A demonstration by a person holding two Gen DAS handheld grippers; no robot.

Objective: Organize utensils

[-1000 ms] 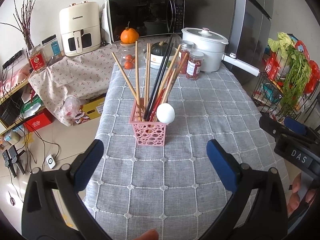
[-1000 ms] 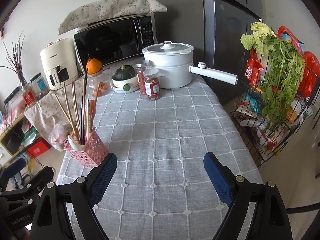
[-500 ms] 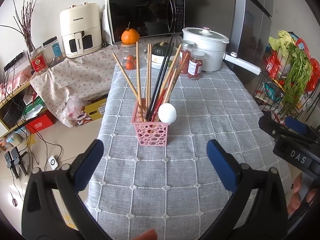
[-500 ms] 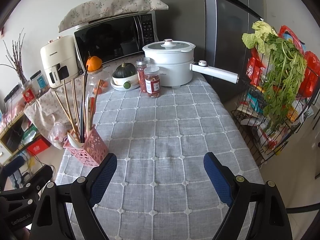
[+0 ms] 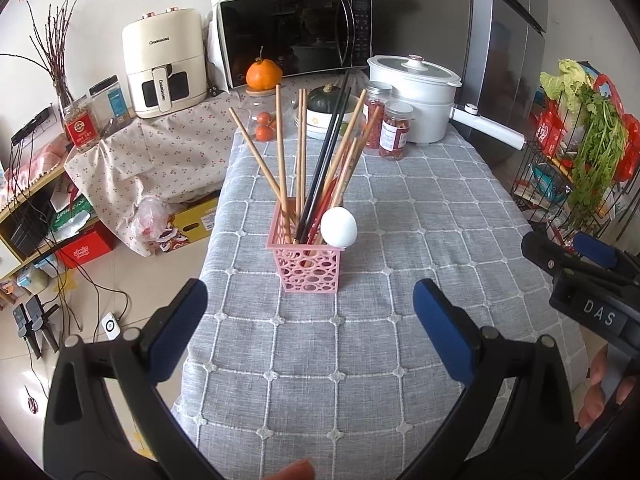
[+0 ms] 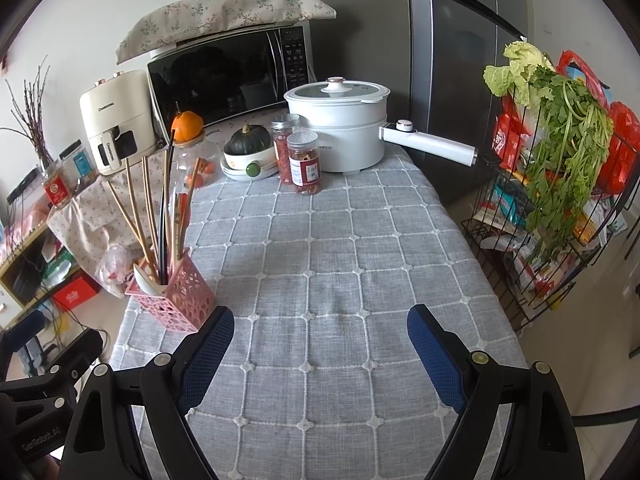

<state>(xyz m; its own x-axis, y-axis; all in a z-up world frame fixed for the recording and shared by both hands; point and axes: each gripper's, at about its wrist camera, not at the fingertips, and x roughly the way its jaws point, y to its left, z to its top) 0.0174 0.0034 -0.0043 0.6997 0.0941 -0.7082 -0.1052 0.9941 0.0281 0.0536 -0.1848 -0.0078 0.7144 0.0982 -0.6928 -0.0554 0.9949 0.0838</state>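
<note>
A table covered in a grey checked cloth (image 5: 400,208) fills the middle of both views. In the left wrist view, a pink holder (image 5: 307,261) stands upright at the centre of the frame, on the cloth. It holds a fan of wooden, black and reddish chopsticks (image 5: 316,160) that lean outward, and a white spoon (image 5: 338,227) whose bowl rises at the holder's right front corner. The left gripper (image 5: 310,322) sits at the bottom of that frame with its blue-padded jaws spread wide and nothing between them; the holder lies just above the gap, apart from both pads. The right gripper shows at the right edge of this view, well apart from the holder. In the right wrist view, the right gripper (image 6: 320,354) fills the bottom of the frame, jaws also spread wide and empty, over bare cloth. Here the holder (image 6: 173,295) appears at lower left, just above and left of the left-hand pad, not touching it. At the far end of the table, in the upper middle of both frames, stand a white pot (image 6: 340,128) with a long handle, two jars (image 6: 298,158) of red contents and a green squash (image 6: 247,140) in a bowl. A microwave (image 5: 294,36) sits behind them.
</note>
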